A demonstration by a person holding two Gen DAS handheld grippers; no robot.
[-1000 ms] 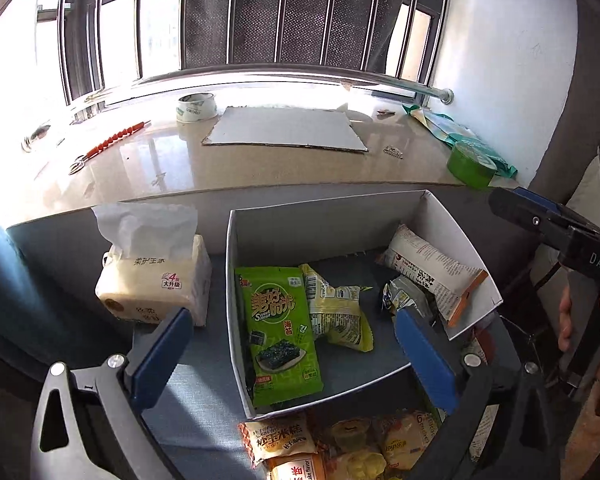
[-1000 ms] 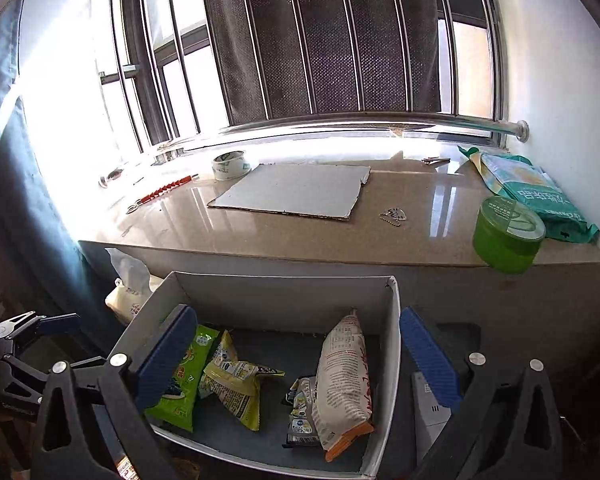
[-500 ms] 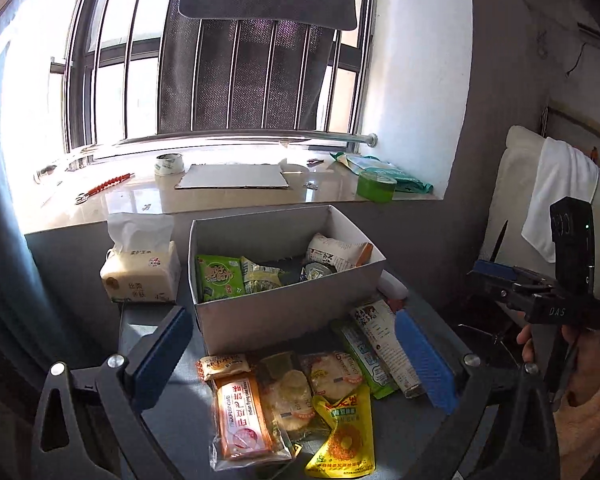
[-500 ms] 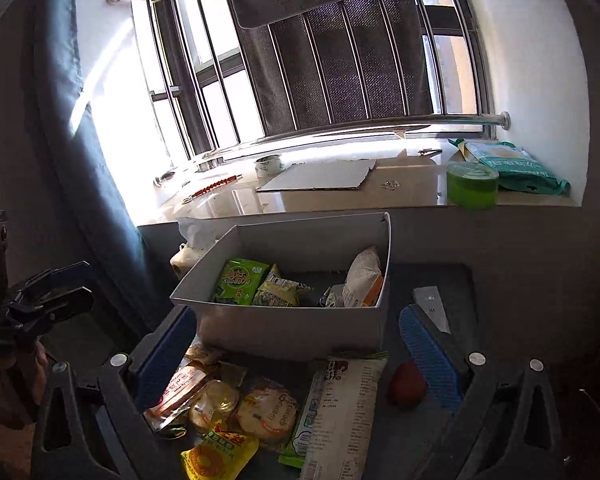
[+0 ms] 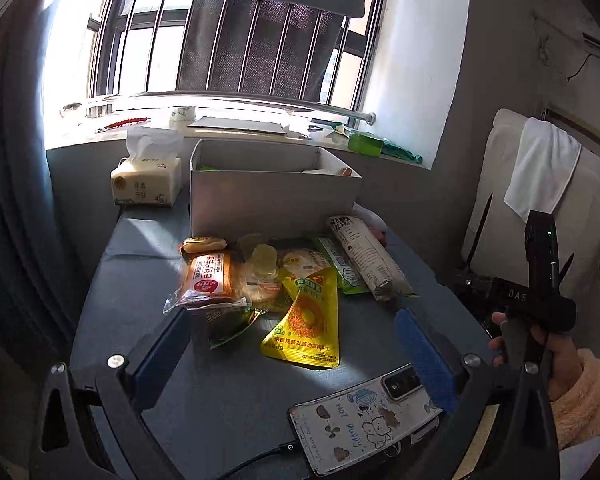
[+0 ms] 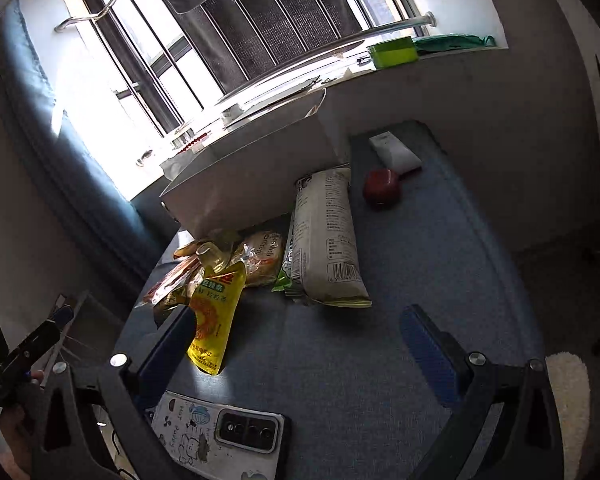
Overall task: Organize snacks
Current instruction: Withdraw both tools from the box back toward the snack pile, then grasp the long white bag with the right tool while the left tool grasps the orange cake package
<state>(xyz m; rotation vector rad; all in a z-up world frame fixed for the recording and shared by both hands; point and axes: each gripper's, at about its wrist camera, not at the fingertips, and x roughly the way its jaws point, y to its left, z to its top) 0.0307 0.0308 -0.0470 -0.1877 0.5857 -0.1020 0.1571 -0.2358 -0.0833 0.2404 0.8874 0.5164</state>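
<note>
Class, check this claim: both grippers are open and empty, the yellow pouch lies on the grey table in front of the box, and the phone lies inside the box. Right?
One error: the phone lies on the grey table near the left gripper, not inside the box, as the left wrist view shows. The yellow pouch, the left gripper and the right gripper are as stated.

snack packets [image 5: 284,280] heaped on table | before grey box [image 5: 274,200]

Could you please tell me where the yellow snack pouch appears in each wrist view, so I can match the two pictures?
Left wrist: the yellow snack pouch lies centre frame, nearest of the snack pile.
Right wrist: it lies lower left, beside the left finger.
Shared landmark: the phone lying nearer the camera than the pouch.
</note>
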